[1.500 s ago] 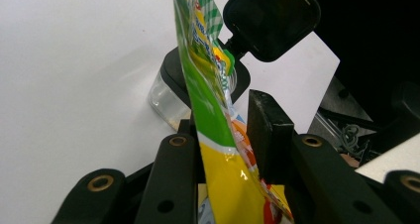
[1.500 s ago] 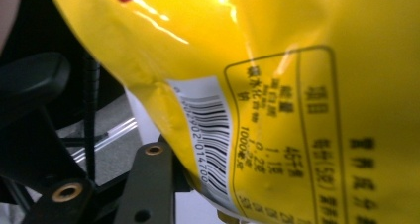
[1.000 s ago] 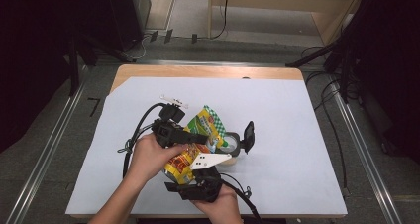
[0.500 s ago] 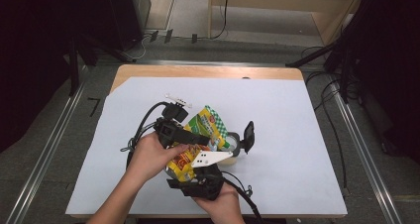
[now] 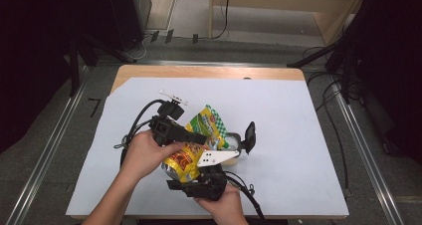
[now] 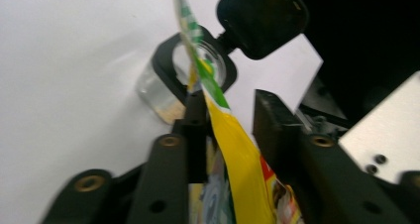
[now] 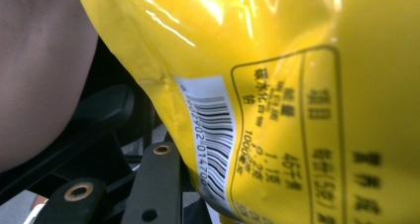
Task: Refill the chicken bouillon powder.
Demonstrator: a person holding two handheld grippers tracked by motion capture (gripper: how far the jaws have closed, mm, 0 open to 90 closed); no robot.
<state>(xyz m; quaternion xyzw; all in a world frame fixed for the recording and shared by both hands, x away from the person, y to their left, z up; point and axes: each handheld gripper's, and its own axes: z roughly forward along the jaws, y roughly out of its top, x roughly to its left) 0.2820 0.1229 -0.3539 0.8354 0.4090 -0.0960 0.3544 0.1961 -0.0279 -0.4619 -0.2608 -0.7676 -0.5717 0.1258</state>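
— Left tongs (image 5: 199, 138)?
— Only partly open, just been closing, with the yellow bag (image 5: 191, 155) standing edge-on between the jaws. Flat against one jaw; pressed by the other lower down, where the bag bulges. Gripped near the green top end, then.

— And right tongs (image 5: 199, 177)?
— Down at the bag's bottom end, nearest the person. Also been closing. One jaw visible beside the barcode (image 7: 213, 135), the other hidden behind the foil. Cannot tell whether clamped or merely under it.

— So where exactly is the bag?
— Slung between the two tongs, lifted off the white sheet (image 5: 298, 135), tilted, green end leading away from the right tongs.

— Anything past the left tongs' tips?
— A clear container (image 6: 163, 92), just beyond the tips and under the bag's green end. Something pale lying in its bottom. Black lid (image 5: 250, 136) flipped open, standing up on the far side from the left tongs.

— Touching the bag?
— Hard to say; very close at the rim.
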